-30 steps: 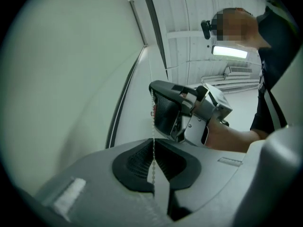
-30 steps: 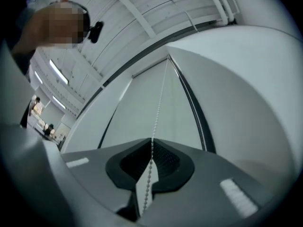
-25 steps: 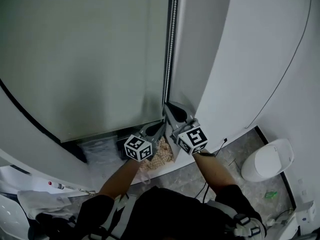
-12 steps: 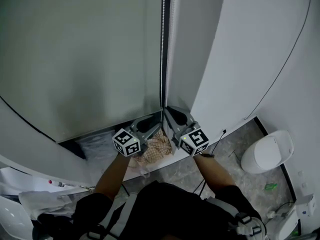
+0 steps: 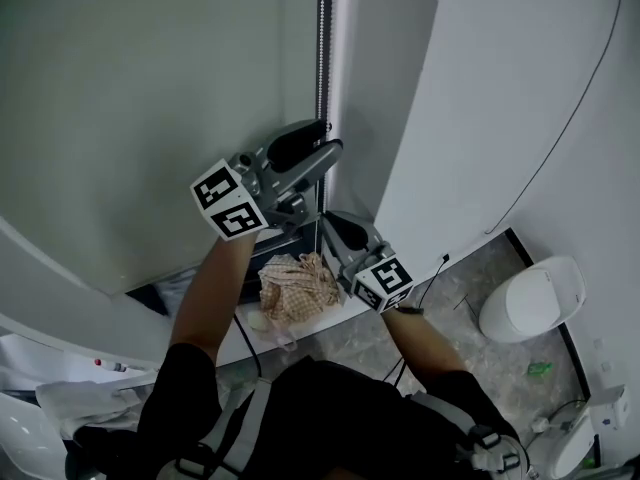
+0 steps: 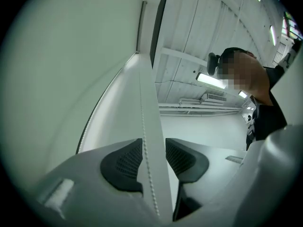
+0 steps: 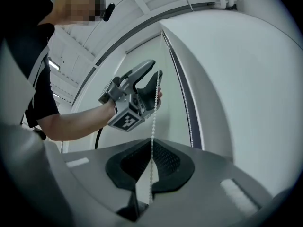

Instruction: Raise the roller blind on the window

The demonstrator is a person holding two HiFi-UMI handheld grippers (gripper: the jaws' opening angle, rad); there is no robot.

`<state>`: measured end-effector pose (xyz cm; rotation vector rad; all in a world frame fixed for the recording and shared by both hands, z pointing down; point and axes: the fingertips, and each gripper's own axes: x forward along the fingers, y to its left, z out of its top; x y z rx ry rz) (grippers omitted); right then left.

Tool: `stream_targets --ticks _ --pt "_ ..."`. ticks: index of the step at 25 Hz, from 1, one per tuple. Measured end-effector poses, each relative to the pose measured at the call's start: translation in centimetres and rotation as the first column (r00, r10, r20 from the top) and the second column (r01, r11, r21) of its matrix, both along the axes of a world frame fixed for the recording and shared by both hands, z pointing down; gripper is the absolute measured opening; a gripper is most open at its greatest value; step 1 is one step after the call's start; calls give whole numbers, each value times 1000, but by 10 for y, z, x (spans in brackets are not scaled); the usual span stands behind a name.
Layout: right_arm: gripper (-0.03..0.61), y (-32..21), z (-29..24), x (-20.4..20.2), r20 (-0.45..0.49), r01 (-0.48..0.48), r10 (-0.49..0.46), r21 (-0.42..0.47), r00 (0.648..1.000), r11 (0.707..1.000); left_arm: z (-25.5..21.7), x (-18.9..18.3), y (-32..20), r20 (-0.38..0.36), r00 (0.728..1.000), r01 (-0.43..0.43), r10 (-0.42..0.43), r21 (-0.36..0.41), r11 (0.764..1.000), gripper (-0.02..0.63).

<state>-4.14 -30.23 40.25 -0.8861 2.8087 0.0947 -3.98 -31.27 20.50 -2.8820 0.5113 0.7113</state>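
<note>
Blind (image 5: 150, 88) hangs down over the window. Your left gripper (image 5: 330, 138) has just been opening its jaws, which stand loose around the chain (image 5: 322, 58) at the blind's right edge. Lower down, your right gripper (image 5: 328, 216) clamps that chain.

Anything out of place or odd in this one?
A crumpled checked cloth lies bunched just below the blind, as if left behind. The chain hangs straight; nothing else stands out.
</note>
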Motion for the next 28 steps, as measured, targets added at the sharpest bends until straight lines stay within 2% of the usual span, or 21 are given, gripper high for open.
stream_targets --ticks 4,5,6,9,11,16,19,23,25,28 --pt "17 1 3 -1 -6 -5 5 2 1000 1000 -9 5 0 10 1000 23 -23 30 999 122" --pt "17 3 3 -1 2 -2 2 2 1000 1000 -8 5 1 4 999 32 -32 28 999 57" --pt "17 4 2 -1 13 3 -3 3 1000 1000 -7 3 1 -11 999 37 -36 21 999 21" --pt "17 4 1 3 4 6 -6 8 1000 1000 -7 -1 -1 -71 997 28 -29 -15 1000 17" --pt "17 3 1 5 -2 3 -3 8 1000 1000 -8 -2 -2 -82 996 40 -41 -16 999 15" --pt "17 6 15 0 7 16 -16 -23 1000 1000 6 -4 -4 -17 992 128 -127 16 992 15" --pt "15 12 59 -6 -57 19 -26 -112 998 994 48 -3 -7 44 988 149 -147 -41 988 15" --pt "17 30 140 -10 -209 33 -92 -268 974 963 132 -4 -1 90 982 177 -164 -159 971 15" --pt "22 37 149 -9 -248 54 -123 -268 961 962 146 -9 5 74 980 197 -187 -168 966 15" --pt "123 34 113 -5 -168 93 -127 -200 978 975 140 -14 10 121 962 258 -246 -89 962 15"
